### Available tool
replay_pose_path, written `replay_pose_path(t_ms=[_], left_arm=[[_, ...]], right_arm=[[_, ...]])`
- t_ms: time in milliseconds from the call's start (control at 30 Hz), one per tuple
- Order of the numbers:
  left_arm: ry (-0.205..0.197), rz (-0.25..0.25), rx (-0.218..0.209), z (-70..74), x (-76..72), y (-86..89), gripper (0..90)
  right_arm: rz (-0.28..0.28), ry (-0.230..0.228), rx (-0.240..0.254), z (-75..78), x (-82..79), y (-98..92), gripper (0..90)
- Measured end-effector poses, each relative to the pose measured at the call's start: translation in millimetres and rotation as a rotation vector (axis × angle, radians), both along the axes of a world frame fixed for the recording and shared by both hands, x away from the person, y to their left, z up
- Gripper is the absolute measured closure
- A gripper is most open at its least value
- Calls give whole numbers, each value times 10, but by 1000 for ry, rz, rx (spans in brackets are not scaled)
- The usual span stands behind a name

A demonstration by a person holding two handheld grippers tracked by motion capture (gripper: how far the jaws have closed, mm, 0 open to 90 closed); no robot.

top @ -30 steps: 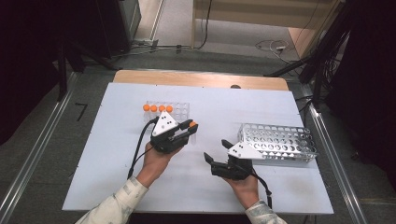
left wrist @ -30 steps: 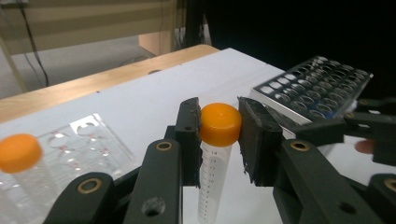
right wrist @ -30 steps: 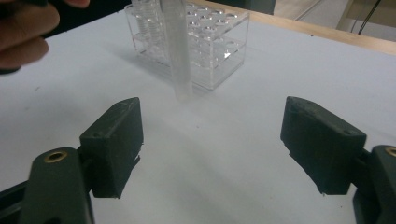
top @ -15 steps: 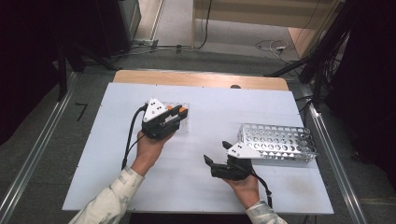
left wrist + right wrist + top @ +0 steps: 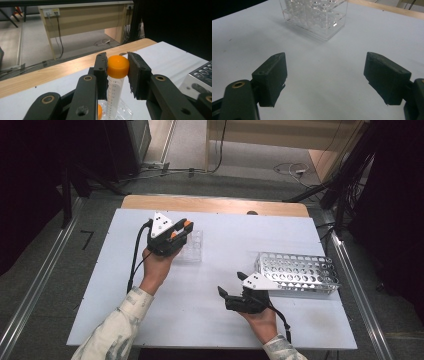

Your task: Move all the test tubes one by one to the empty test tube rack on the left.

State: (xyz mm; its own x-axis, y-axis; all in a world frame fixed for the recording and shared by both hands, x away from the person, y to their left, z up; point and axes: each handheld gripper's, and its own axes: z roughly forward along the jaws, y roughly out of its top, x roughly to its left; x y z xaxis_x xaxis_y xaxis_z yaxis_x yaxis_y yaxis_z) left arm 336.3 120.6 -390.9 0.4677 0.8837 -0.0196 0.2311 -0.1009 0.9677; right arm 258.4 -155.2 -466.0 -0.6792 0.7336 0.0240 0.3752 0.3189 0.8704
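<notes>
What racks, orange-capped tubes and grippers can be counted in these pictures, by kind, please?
Clear plastic rack: 1
Metal perforated rack: 1
Orange-capped tubes: at least 2, one between the left jaws, another cap low beside it
Grippers: 2, left gripper, right gripper
Total: 6

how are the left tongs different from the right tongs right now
The left tongs are shut on an orange-capped tube; the right tongs are wide open and hold nothing. The left ones sit over the clear rack; the right ones sit over bare table beside the metal rack. Both have black jaws.
</notes>
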Motion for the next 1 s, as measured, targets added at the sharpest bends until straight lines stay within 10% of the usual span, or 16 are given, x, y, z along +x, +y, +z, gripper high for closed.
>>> replay_pose_path(t_ms=[567,1000], left_arm=[[92,22,110,-305,83,-100,704],[102,20,92,-323,59,-92,595]], right_arm=[[3,0,-2,1,-8,3,182],[2,-2,0,1,-9,4,184]])
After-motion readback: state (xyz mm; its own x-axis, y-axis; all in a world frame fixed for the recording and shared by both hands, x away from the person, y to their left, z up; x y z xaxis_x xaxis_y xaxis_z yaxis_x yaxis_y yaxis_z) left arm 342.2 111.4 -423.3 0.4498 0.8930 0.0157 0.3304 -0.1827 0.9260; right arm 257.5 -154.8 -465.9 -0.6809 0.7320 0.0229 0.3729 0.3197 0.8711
